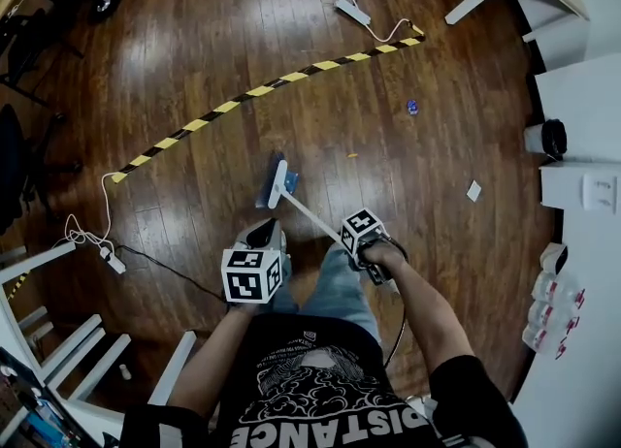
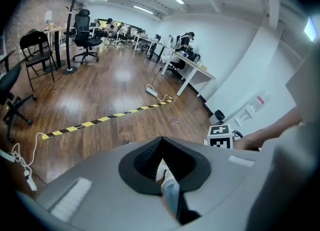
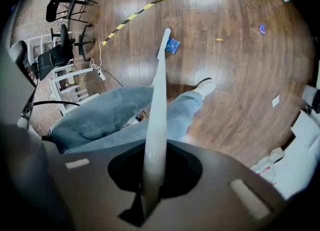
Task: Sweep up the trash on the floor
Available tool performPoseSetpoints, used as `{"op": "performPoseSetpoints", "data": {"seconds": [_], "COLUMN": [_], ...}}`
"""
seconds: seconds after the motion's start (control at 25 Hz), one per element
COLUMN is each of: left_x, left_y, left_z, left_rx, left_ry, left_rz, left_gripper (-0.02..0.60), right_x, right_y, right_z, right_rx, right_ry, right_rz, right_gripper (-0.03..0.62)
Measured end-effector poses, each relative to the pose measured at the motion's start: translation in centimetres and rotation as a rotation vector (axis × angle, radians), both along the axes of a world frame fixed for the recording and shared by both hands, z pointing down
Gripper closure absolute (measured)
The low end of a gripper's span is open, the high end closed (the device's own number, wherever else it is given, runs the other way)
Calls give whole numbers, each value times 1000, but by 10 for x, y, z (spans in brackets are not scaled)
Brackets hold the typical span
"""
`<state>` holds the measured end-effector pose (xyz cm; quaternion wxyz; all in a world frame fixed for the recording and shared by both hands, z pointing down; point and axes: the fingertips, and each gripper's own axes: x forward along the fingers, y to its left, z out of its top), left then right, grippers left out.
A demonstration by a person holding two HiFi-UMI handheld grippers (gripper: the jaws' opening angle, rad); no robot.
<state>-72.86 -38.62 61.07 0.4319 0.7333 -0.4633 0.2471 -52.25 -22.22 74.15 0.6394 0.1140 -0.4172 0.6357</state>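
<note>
Over the wooden floor (image 1: pixel 194 48), the broom (image 1: pixel 309 209) is slanting from centre frame toward the upper left, with its blue head pointing away from the person. The right hand-held gripper (image 1: pixel 357 239) is clenching its slim handle, while the left hand-held gripper (image 1: pixel 260 235) is hanging closed on nothing. One-handed, the handle is likely risking a twist, flicking the blue scrap (image 1: pixel 412 107) and yellow scrap (image 1: pixel 351 155) rightward.

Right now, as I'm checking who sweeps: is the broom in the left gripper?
No, the broom is clamped between the fingers of the right gripper; the left gripper holds nothing.
</note>
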Motion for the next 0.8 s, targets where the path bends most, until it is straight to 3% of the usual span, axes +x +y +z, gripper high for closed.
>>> {"op": "performPoseSetpoints", "data": {"seconds": [0.52, 0.8], "left_x": [148, 202], "left_y": [-24, -29], "left_z": [-5, -7], "left_rx": [-10, -6], "left_ry": [18, 8], "left_rz": [-25, 6], "left_gripper": [577, 577], "right_x": [184, 244], "right_y": [-63, -80], "right_z": [-7, -7], "right_rx": [93, 149], "right_ry": [93, 138], "right_rz": [-102, -159], "right_gripper": [579, 577]}}
